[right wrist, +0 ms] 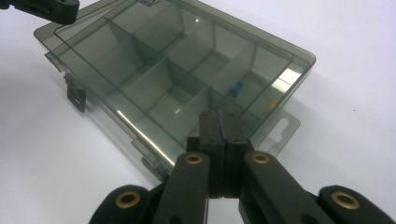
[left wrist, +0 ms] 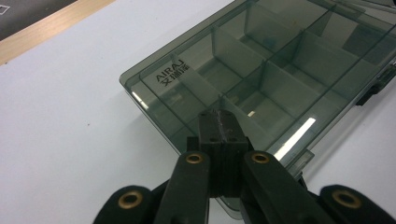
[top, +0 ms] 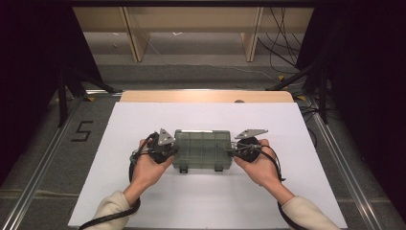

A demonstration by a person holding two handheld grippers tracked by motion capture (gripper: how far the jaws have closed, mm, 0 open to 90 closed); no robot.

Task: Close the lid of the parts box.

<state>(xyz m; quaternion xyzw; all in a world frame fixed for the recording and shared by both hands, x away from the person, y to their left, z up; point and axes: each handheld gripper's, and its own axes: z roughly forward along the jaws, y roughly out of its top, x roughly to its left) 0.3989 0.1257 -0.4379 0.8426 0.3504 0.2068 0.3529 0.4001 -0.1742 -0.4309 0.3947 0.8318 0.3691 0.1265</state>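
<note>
Tools (top: 173, 149) (top: 231, 149), two; compartment box (top: 203, 146), one.

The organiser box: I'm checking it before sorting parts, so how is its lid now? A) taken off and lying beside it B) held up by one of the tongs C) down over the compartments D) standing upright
C: the clear lid lies flat over the box's dividers.

Grey floor (top: 43, 158), wooden shelving (top: 191, 28)
</note>
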